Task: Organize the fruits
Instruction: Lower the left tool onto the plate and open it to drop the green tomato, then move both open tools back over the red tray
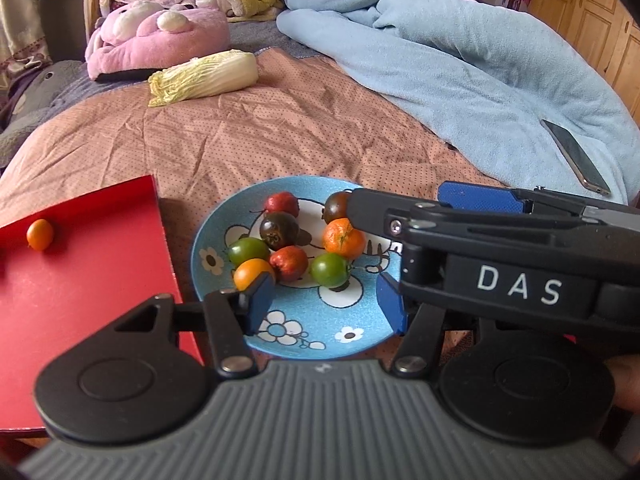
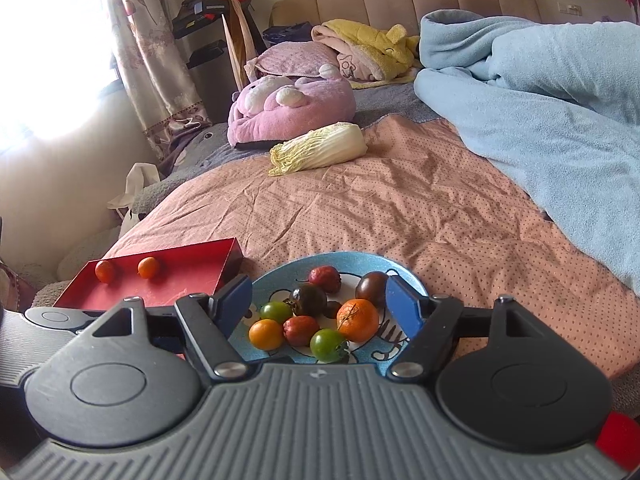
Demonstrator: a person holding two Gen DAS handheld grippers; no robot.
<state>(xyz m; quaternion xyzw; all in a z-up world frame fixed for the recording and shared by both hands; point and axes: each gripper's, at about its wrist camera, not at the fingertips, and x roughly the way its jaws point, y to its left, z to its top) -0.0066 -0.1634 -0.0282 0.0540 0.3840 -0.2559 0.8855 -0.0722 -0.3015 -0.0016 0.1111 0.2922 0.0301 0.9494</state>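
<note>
A blue cartoon plate [image 1: 320, 332] [image 2: 404, 276] lies on the bed with several small fruits: red, dark, green and yellow tomatoes and a mandarin [image 1: 343, 239] [image 2: 358, 319]. To its left stands a red tray [image 1: 100, 280] [image 2: 188, 276]. The right wrist view shows two orange fruits [image 2: 148, 267] on it; the left wrist view shows one orange fruit [image 1: 40, 234]. My left gripper [image 1: 326, 304] hangs open over the plate's near side, nothing between its pads. My right gripper [image 2: 320, 302] is open above the fruits. It crosses in from the right [image 1: 396, 200], hiding the plate's right part.
A napa cabbage [image 1: 204, 76] [image 2: 320, 146] lies farther up the pink bedspread. Behind it sit a pink plush toy [image 1: 156, 36] and pillows. A light blue blanket [image 1: 460, 60] is heaped on the right, with a phone [image 1: 576, 156] on it.
</note>
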